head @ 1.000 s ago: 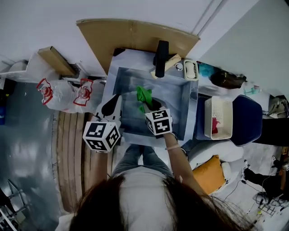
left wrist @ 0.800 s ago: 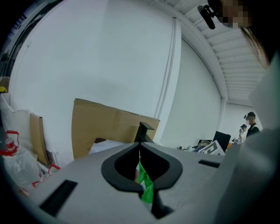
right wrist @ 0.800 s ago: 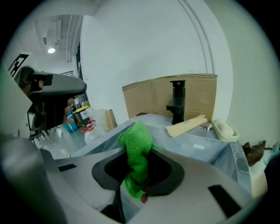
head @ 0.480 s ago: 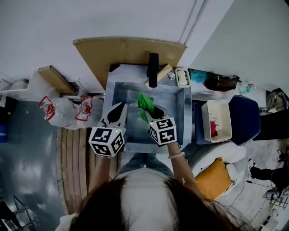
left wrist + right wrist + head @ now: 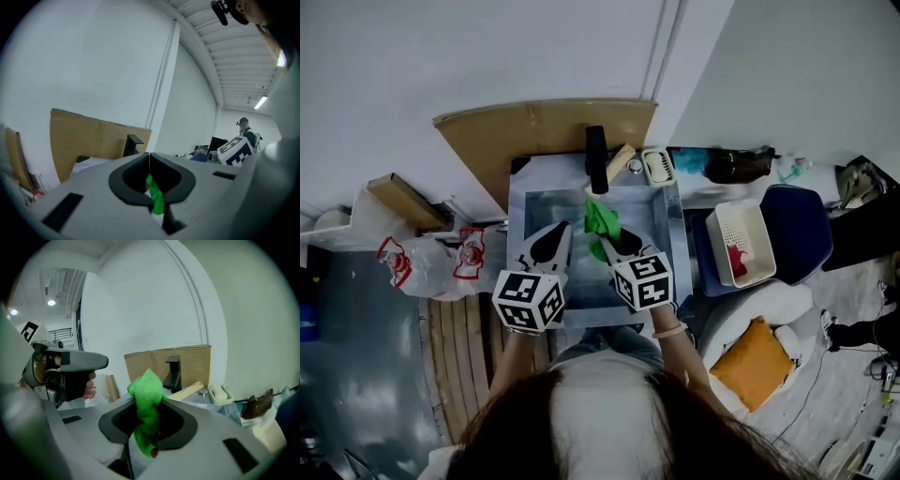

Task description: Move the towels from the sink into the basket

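A green towel [image 5: 600, 221] hangs over the steel sink [image 5: 667, 246], pinched in my right gripper [image 5: 615, 240], which is shut on it. In the right gripper view the towel [image 5: 147, 383] bunches up above the right gripper [image 5: 148, 400] and droops below the jaws. My left gripper [image 5: 553, 240] hovers over the sink's left side, apart from the towel, with its tips together. In the left gripper view a sliver of green [image 5: 157, 200] shows through the hole behind the left gripper [image 5: 149, 155]. The white basket [image 5: 741, 244] stands to the right of the sink with a red towel [image 5: 734, 262] inside.
A black tap [image 5: 596, 159] stands at the sink's back edge, with a soap dish [image 5: 657, 166] beside it and a cardboard sheet [image 5: 544, 127] behind. Printed plastic bags [image 5: 431, 262] lie on the floor at left. A blue chair [image 5: 797, 230] and an orange cushion [image 5: 753, 364] are at right.
Both grippers have risen over the sink. The green towel has come up with the right gripper, toward the tap.
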Demonstrator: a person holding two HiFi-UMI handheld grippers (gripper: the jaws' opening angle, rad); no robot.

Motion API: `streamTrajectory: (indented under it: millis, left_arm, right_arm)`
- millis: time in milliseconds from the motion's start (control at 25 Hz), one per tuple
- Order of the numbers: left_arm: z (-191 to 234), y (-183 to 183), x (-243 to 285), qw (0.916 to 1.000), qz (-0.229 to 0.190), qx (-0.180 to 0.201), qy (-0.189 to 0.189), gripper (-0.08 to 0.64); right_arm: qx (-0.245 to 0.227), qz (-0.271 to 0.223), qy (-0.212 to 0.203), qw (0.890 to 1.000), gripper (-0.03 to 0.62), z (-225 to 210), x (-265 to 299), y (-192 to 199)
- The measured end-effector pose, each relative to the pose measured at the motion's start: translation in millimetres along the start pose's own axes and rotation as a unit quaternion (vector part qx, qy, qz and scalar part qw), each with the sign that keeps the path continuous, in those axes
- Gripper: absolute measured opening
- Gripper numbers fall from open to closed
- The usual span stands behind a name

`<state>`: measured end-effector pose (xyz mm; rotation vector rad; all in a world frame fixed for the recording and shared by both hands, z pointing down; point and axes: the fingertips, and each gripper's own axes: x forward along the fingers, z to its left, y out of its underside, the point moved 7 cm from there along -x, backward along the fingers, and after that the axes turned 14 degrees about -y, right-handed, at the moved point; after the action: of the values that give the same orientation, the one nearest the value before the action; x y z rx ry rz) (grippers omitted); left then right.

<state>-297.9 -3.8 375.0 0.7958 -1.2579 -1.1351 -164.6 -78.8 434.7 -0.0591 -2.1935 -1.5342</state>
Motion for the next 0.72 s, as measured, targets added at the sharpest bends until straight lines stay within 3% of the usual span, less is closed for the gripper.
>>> streamTrajectory:
  millis: [720]
  left_arm:
    - [-73,0,23,0.9968,0.004,0.016,0.078,0.009]
  right_arm:
    - [0.012,-0.056,0.044,0.997,0.115,-21,-70,-10]
